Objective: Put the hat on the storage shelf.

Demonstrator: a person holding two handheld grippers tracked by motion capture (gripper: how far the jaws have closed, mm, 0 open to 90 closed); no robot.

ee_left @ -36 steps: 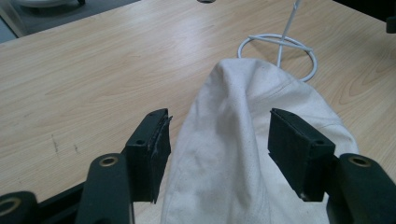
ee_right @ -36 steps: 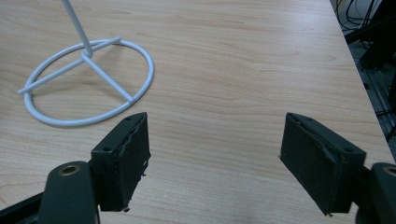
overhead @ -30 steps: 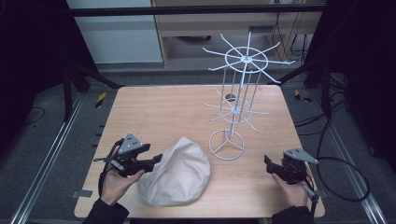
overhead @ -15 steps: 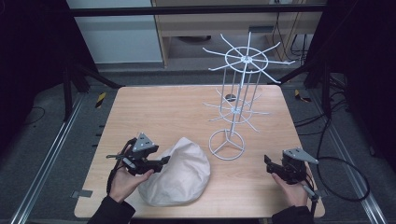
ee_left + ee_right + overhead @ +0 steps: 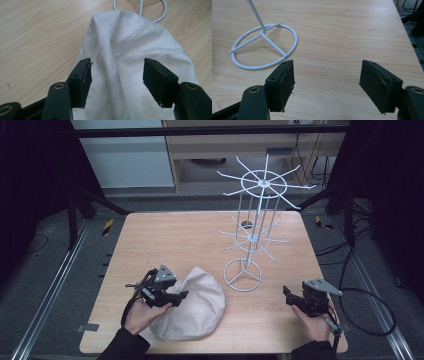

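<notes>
High view, left claw (image 5: 181, 294) (spread) over cloth bag (image 5: 192, 312)

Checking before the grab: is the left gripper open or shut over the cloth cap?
Open: the left gripper has its jaws spread wide, with the cloth cap lying between them, unpinched.

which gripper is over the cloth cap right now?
The left gripper: its open jaws straddle the off-white cap. The right gripper, also open, sits over bare table beside the white wire rack's ring base.

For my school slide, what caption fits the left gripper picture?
Open left gripper hovering over a cream cloth hat on a wooden table.
</notes>
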